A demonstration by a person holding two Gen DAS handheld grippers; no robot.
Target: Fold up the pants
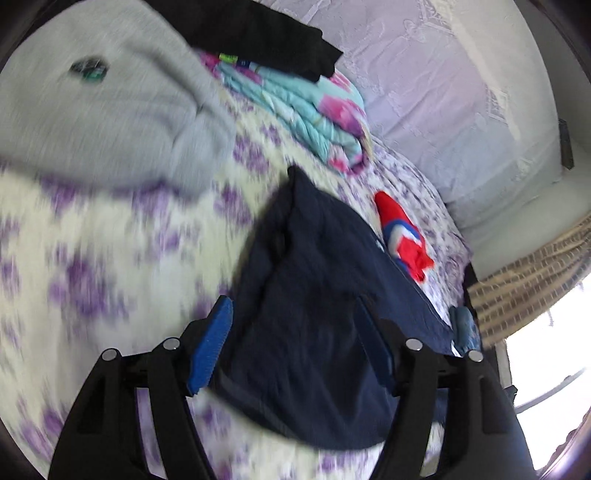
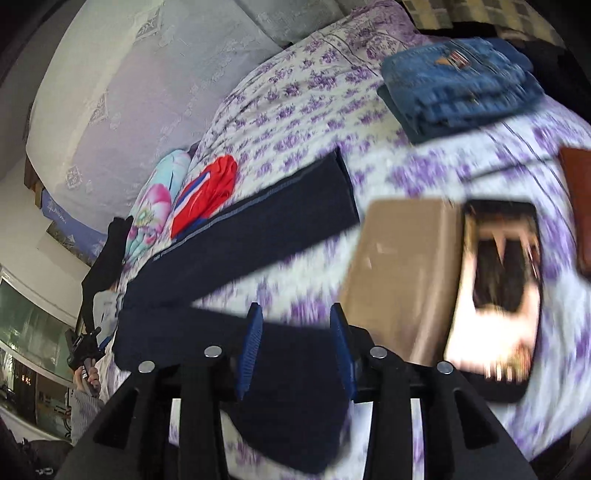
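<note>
On the bed, in the left wrist view, the navy pants [image 1: 314,295] lie folded on the purple-flowered bedspread [image 1: 92,258]. The left gripper [image 1: 295,343] hovers over their near part with its jaws spread; the blue pads [image 1: 212,347] stand clear of the cloth on either side and pinch nothing. A grey garment [image 1: 110,110] lies toward the far left, a folded floral quilt [image 1: 314,110] beyond the pants with black clothing [image 1: 266,33] on top, and a red, white and blue garment [image 1: 402,236] just beside the pants on the right.

From the right wrist view, the pants [image 2: 258,229] run as a long folded strip across the bedspread [image 2: 303,92], one end reaching under the right gripper [image 2: 295,343]. Its jaws are parted, with dark cloth between the pads; whether the pads touch it cannot be told through the blur. Folded blue jeans [image 2: 461,77] sit toward the far edge of the bed. A tan case [image 2: 402,277] and a phone [image 2: 498,291] lie near the gripper on the right.
</note>
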